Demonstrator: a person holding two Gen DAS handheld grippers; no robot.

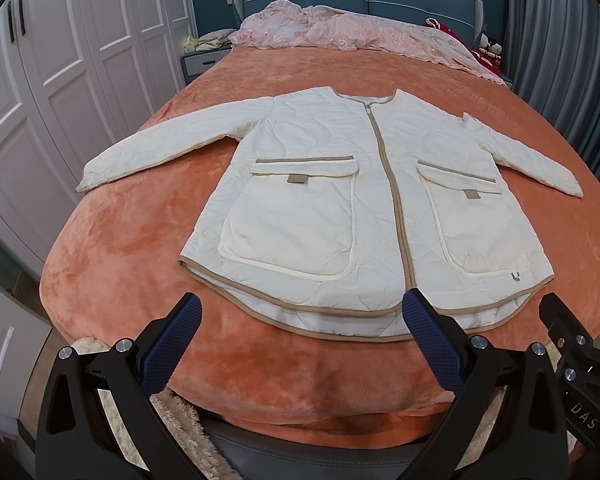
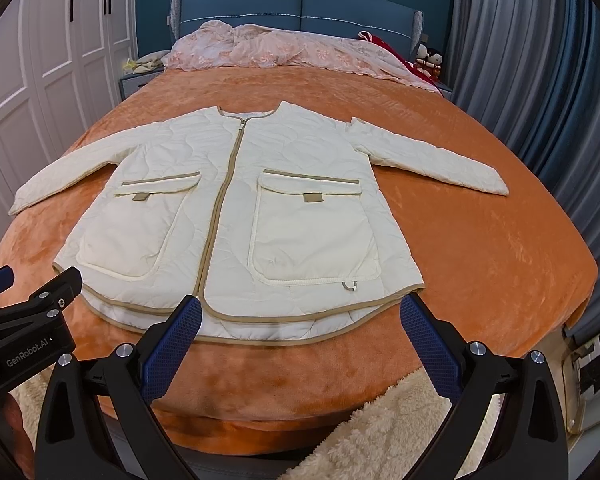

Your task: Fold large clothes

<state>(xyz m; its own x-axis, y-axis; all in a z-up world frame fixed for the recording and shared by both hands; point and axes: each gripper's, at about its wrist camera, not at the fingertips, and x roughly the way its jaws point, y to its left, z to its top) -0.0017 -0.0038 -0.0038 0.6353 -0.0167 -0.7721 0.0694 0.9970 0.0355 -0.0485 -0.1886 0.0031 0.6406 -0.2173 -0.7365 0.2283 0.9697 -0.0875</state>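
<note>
While both tools hang over the near edge of the bed, nothing is gripped.

Left wrist view
- Left gripper (image 1: 302,338): fingers spread wide at the bottom of the frame, holding nothing, just short of the hem.
- Jacket (image 1: 300,208): cream quilted, zipped, flat across the middle of the frame, both sleeves stretched outward.
- Blanket (image 1: 140,240): orange plush, under the jacket.
- Right gripper (image 1: 580,320): partly visible at the lower right edge; I cannot tell its opening from here.
- Wardrobe (image 1: 60,80): white doors, upper left.

Right wrist view
- Right gripper (image 2: 300,336): fingers wide apart at the bottom, empty, at the hem.
- Jacket (image 2: 316,232): centre of the frame, collar toward the headboard (image 2: 300,4).
- Left gripper (image 2: 32,292): lower left edge, tips parted.
- Curtain (image 2: 540,80): grey-blue, right side.
</note>
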